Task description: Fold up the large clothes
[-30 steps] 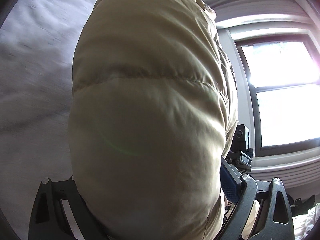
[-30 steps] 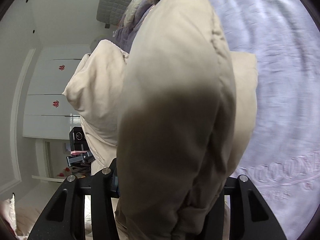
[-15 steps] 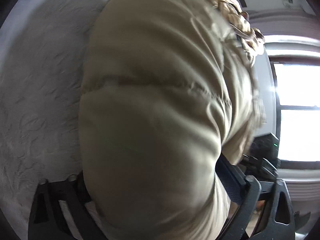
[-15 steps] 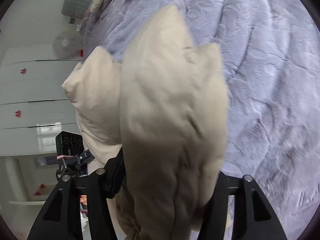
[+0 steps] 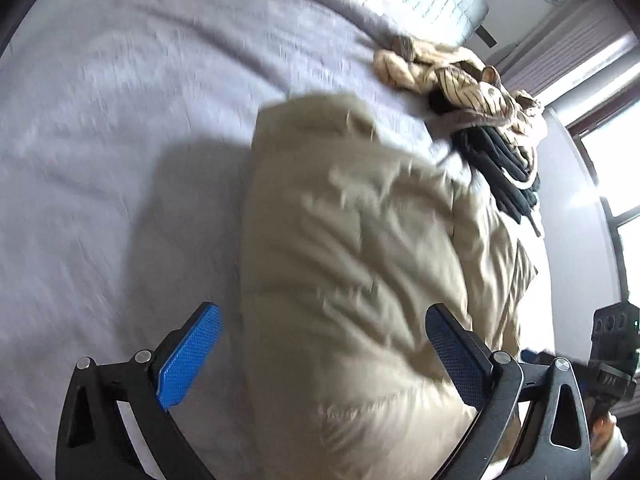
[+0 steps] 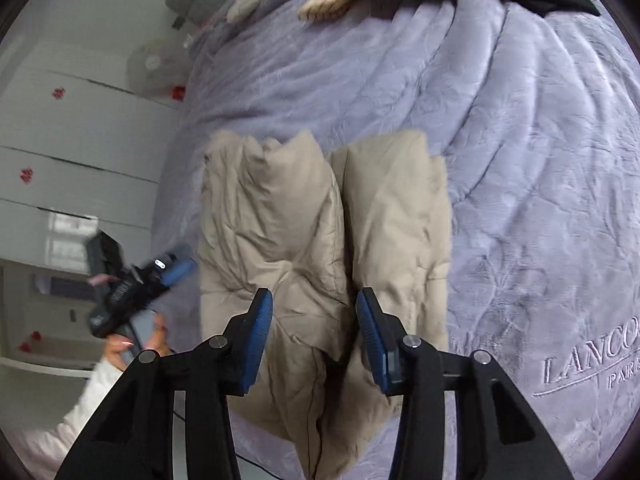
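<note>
Plainly, the left gripper has its blue fingers spread as wide as they go, straddling the near end of the beige puffer jacket without pressing it; nothing is held. The right gripper stands at a middling gap and its jaws are closing, the padded fingers poised above the jacket's central seam with the fabric below and between them but not pinched. Outward from both, the jacket lies folded lengthwise on the lavender bedspread, two puffy halves side by side, its far end toward a heap of other clothes near the window side. In the right wrist view the person's hand grips the left tool's handle at the bed's edge. The jacket looks light, soft and springy: its quilted fill will likely puff back after pressing, and the smooth shell may slide between the pads. A sound hold would probably be a thin doubled edge or the hem at the near end, not the fat middle of a panel.
</note>
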A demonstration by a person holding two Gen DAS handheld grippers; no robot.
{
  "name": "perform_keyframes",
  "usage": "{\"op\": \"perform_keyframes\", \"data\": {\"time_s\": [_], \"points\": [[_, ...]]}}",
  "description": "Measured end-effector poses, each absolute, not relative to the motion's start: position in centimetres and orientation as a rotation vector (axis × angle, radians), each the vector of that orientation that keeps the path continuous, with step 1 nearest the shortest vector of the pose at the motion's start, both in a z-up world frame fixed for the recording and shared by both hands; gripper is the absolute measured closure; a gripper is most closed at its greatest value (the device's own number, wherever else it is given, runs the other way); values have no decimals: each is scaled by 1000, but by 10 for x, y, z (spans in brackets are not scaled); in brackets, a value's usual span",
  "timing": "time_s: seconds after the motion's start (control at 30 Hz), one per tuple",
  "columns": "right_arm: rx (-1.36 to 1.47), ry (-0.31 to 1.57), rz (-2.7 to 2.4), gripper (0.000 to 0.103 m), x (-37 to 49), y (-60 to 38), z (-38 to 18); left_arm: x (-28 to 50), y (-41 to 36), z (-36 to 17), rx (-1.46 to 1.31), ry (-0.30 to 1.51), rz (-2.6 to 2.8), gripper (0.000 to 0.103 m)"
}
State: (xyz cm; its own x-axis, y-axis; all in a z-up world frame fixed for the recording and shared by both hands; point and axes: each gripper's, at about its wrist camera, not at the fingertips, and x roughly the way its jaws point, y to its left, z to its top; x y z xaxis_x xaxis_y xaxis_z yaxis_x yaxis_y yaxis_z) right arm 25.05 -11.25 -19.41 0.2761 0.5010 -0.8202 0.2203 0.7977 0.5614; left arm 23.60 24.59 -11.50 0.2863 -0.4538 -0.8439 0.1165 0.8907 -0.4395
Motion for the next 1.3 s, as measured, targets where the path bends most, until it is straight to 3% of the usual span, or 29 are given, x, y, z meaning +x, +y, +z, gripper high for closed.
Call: {"op": "perform_keyframes", "data": {"time_s": [0.07,0.13,0.33,0.5,0.6,0.7,0.83,0.9,1.0,1.3], "points": [[640,1373,175,57,264,-87,-205,250,239,-111,-257,1210,-352,1],[578,1407,161,75,267,-66,-213,262,227,-110,-219,1205,-338,1],[378,1463,63,77,224,-39,-244,277,162,-129,-54,1226,-299,1],[493,1406,11,78,206,-53,-259,274,135,-154,84,1211,-223,0],[552,1353,-39,78,197,-71,-235,279,137,-160,87,1224,-205,0],[542,1146,-20,79,201,-80,-179,283,148,-163,53,1237,-214,0],[477,1062,47,90,245,-61,-151,285,147,-166,52,1239,-207,0],[418,1119,10,94,269,-50,-161,285,148,-166,54,1239,-204,0],[440,1270,-70,102,296,-48,-223,286,151,-166,38,1243,-202,0],[489,1337,-78,103,316,-61,-267,288,144,-165,52,1256,-201,0]]}}
